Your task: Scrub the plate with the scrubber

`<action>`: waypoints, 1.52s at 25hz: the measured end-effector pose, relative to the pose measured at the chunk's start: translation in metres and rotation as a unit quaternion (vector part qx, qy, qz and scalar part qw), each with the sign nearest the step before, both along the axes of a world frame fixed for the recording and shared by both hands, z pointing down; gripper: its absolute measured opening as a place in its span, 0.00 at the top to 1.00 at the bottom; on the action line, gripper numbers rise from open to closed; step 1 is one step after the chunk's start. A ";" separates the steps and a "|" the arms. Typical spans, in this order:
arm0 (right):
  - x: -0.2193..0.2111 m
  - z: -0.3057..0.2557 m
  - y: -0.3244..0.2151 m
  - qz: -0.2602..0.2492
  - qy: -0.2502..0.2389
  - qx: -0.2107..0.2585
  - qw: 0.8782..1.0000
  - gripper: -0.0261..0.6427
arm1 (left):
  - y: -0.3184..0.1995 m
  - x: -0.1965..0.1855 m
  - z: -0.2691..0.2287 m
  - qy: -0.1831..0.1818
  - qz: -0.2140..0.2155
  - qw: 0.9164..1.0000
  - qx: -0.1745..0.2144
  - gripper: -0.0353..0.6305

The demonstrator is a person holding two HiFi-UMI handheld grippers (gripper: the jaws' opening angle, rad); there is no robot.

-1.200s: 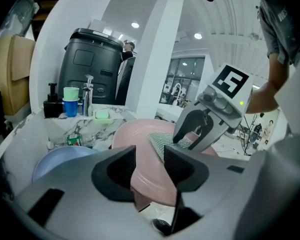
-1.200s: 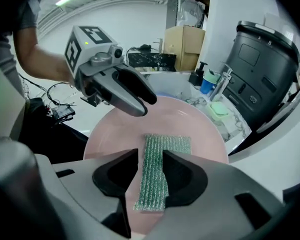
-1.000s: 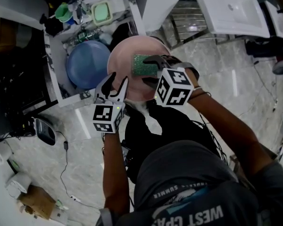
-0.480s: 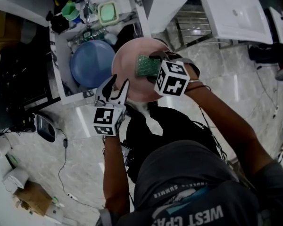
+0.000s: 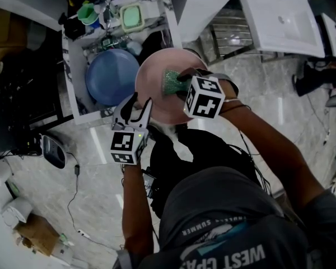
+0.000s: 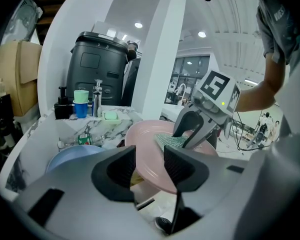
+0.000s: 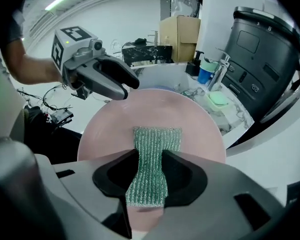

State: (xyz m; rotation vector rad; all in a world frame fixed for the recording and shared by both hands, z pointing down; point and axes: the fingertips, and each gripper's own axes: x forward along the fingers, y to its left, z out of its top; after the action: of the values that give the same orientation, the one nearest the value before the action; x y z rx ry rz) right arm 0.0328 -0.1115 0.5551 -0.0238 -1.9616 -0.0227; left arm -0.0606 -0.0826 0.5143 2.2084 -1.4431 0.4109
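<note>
A pink plate [image 5: 157, 91] is held tilted above the sink edge. My left gripper [image 5: 141, 101] is shut on its near rim, and the rim [image 6: 155, 171] runs between the two pads in the left gripper view. A green mesh scrubber [image 7: 157, 139] lies flat against the plate's face [image 7: 107, 129]. My right gripper [image 7: 150, 161] has the scrubber between its jaws, which are closing; the mesh is pinched narrow at the pads. From the left gripper view the right gripper [image 6: 184, 140] reaches in over the plate from the right.
A blue basin [image 5: 109, 77] sits in the marble sink just left of the plate. Behind it stand a faucet [image 6: 97, 96], a green cup [image 5: 87, 11] and a green soap dish [image 5: 133, 17]. A black bin [image 6: 97, 64] stands behind. Cables lie on the floor.
The scrubber looks narrower than before, bunched between the right gripper's jaws. The plate and both grippers have stayed nearly where they were.
</note>
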 end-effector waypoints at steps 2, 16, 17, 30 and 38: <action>-0.002 -0.005 -0.001 0.004 -0.007 0.000 1.000 0.78 | 0.000 -0.001 -0.001 0.000 -0.001 1.000 0.000 0.68; -0.022 -0.075 -0.069 0.039 -0.086 0.079 0.992 0.83 | -0.008 -0.028 -0.023 -0.014 -0.026 0.999 0.015 0.68; -0.023 -0.079 -0.082 0.042 -0.087 0.087 0.992 0.83 | -0.008 -0.030 -0.025 -0.015 -0.029 0.999 0.016 0.68; -0.034 -0.035 -0.215 0.031 -0.030 0.122 0.992 0.82 | -0.012 -0.073 -0.028 -0.033 -0.078 0.996 0.003 0.68; -0.034 0.000 -0.227 -0.016 -0.009 0.116 0.993 0.80 | -0.004 -0.078 -0.023 -0.043 -0.094 0.995 -0.009 0.68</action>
State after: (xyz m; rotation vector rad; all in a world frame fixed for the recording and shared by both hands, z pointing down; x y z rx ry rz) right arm -0.0014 -0.3383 0.5555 0.0984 -1.9651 -0.2733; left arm -0.1388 -0.0863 0.4918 2.0414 -1.6684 0.4566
